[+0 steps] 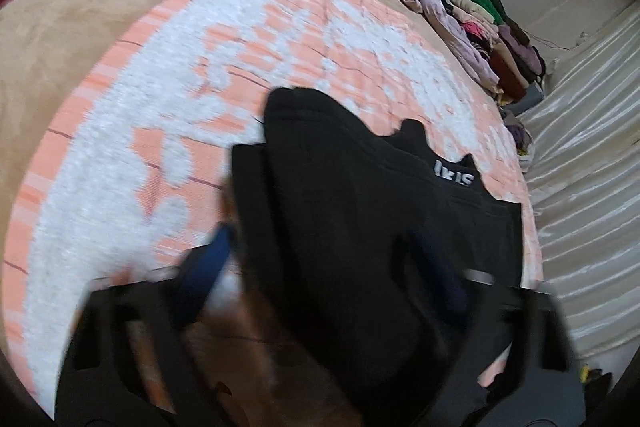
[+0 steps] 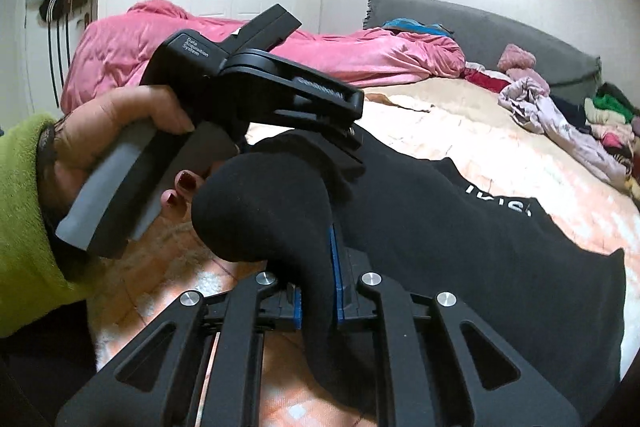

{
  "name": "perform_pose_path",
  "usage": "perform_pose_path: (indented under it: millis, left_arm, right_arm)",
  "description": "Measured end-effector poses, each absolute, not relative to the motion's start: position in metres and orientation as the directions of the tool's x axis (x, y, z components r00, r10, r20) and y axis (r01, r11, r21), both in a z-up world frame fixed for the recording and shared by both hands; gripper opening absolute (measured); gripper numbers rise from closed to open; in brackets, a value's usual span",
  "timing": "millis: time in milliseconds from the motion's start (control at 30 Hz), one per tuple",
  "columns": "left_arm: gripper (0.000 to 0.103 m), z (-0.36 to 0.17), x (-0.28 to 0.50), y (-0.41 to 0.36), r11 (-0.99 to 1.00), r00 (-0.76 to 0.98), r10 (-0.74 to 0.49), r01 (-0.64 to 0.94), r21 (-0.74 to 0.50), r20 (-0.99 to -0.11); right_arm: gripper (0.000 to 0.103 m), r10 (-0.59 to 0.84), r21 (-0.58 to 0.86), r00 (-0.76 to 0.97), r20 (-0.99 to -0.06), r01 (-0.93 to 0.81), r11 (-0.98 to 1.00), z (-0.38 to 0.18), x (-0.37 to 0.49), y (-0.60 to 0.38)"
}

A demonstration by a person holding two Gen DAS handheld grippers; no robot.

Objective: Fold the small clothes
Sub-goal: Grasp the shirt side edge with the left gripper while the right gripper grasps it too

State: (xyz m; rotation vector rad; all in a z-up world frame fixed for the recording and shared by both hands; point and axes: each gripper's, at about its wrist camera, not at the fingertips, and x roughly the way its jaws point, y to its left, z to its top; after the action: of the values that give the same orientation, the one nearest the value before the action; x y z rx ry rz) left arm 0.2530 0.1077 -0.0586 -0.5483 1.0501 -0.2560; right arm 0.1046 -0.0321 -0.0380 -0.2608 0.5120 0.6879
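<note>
From the left wrist view, the black garment (image 1: 360,227) lies on the orange-and-white blanket (image 1: 200,87), running up and right from the left gripper (image 1: 328,275) toward its white lettering (image 1: 454,175). The cloth sits between the blue pads (image 1: 208,267), the jaws about half closed; blur hides whether they actually pinch it.

From the right wrist view, the right gripper (image 2: 318,283) is clamped nearly shut on a bunched fold of the same garment, which trails away to the right across the blanket. The left gripper's body, held in the person's hand (image 2: 120,131), sits just above and left, its tip down on the cloth. Both tools crowd one end; the lettered end lies farthest away.
</note>
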Motion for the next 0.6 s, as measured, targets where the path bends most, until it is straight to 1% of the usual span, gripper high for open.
perform_pose_path:
  millis: [33, 67, 100, 167, 200, 400, 600]
  left_arm:
    - [0.043, -0.06, 0.255, 0.104, 0.822, 0.467, -0.479, -0.058, -0.567, -0.743]
    - [0.038, -0.06, 0.256, 0.101, 0.823, 0.459, -0.478, -0.065, -0.565, -0.749]
    - [0.032, -0.057, 0.256, 0.097, 0.836, 0.459, -0.459, -0.067, -0.544, -0.761]
    - [0.023, -0.047, 0.254, 0.088, 0.854, 0.476, -0.434, -0.052, -0.517, -0.765]
    - [0.021, -0.041, 0.252, 0.083, 0.856, 0.488, -0.43, -0.047, -0.515, -0.759]
    - [0.019, -0.001, 0.244, 0.059, 0.872, 0.547, -0.413, 0.005, -0.49, -0.728]
    - [0.019, 0.038, 0.24, 0.008, 0.89, 0.579, -0.409, 0.083, -0.448, -0.706]
  right_arm:
    - [0.009, 0.538, -0.059, 0.66, -0.524, -0.659, 0.75, -0.037, 0.103, -0.034]
    - [0.008, 0.539, -0.057, 0.663, -0.52, -0.656, 0.752, -0.036, 0.104, -0.037]
    - [0.008, 0.54, -0.05, 0.667, -0.514, -0.651, 0.757, -0.034, 0.103, -0.04]
    - [0.008, 0.543, -0.039, 0.674, -0.501, -0.644, 0.764, -0.03, 0.105, -0.048]
    - [0.008, 0.545, -0.031, 0.683, -0.487, -0.637, 0.77, -0.027, 0.104, -0.054]
    - [0.007, 0.562, 0.045, 0.716, -0.414, -0.6, 0.799, -0.011, 0.099, -0.089]
    - [0.007, 0.554, 0.126, 0.752, -0.357, -0.549, 0.827, -0.002, 0.092, -0.132]
